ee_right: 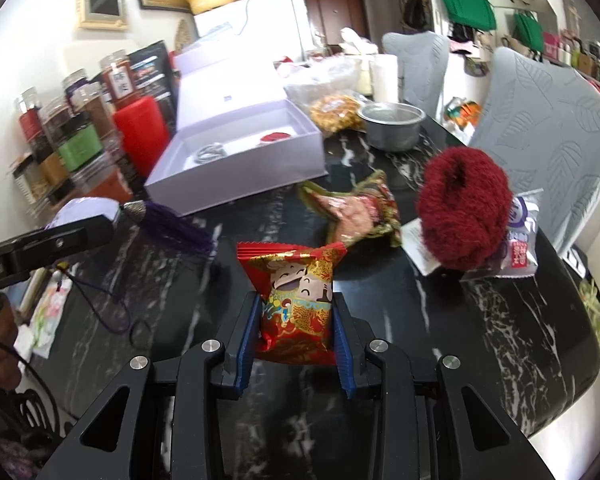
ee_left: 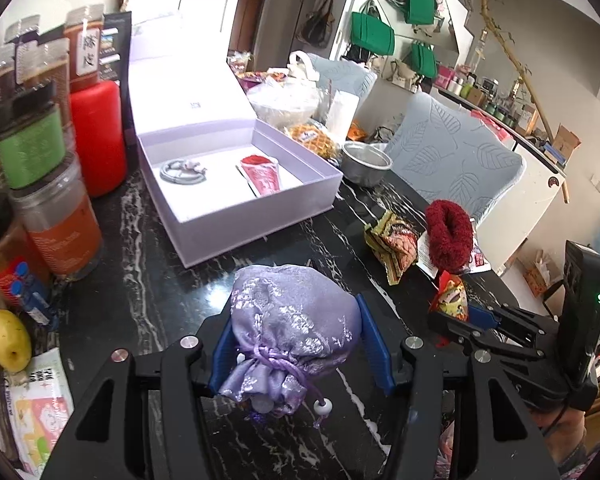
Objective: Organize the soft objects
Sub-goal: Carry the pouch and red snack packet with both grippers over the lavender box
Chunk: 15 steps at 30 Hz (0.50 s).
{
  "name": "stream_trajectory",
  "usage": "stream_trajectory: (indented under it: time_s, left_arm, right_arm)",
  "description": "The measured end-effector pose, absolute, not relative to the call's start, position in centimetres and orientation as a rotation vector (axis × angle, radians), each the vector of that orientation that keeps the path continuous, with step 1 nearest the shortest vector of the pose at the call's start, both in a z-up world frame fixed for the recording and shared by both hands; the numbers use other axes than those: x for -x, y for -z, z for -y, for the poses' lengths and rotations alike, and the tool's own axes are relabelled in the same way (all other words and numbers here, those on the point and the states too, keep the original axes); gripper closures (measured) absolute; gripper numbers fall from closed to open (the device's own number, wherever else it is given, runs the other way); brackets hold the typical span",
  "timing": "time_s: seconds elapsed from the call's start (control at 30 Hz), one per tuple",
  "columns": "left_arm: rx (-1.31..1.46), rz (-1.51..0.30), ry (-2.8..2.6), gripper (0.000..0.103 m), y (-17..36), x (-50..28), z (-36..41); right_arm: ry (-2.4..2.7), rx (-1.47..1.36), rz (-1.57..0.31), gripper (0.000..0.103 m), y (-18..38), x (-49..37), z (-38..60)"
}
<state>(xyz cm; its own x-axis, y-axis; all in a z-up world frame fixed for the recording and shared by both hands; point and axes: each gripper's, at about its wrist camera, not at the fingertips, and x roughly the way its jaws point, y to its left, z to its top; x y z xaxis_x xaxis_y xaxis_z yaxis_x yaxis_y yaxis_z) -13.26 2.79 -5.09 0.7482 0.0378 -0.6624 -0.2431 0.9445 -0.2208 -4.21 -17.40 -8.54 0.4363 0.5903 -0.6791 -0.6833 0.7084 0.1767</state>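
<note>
Near the lilac box (ee_left: 236,184), the left gripper (ee_left: 300,344) clasps a purple pouch (ee_left: 292,328); rightward, the right gripper (ee_right: 296,328) pinches a red snack packet (ee_right: 296,300).

Both your wrist cameras sit low and close over the dark surface (ee_left: 148,280), facing the open lilac box (ee_left: 236,184). Each view shares that box, the red scrunchie (ee_right: 462,216) and the far chairs.

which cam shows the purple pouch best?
Left wrist. The pouch fills the centre, gripped between the left gripper jaws, with drawstring and beads clear. Right wrist catches only a pale sliver of the pouch at the left edge, behind the left gripper's body, with a dark tassel beside it.
</note>
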Motion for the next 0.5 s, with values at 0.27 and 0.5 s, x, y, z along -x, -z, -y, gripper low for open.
stream_trajectory:
  time_s: [0.27, 0.5]
  left_arm:
    - [0.266, -0.653, -0.191, 0.048, 3.1, 14.1, -3.5]
    - [0.258, -0.601, -0.222, 0.048, 1.3, 13.7, -4.6]
  right_arm:
    - [-0.871, 0.141, -0.744, 0.069, 7.0, 5.5, 16.1]
    - [-0.927, 0.17, -0.689, 0.069, 4.9, 5.2, 14.4]
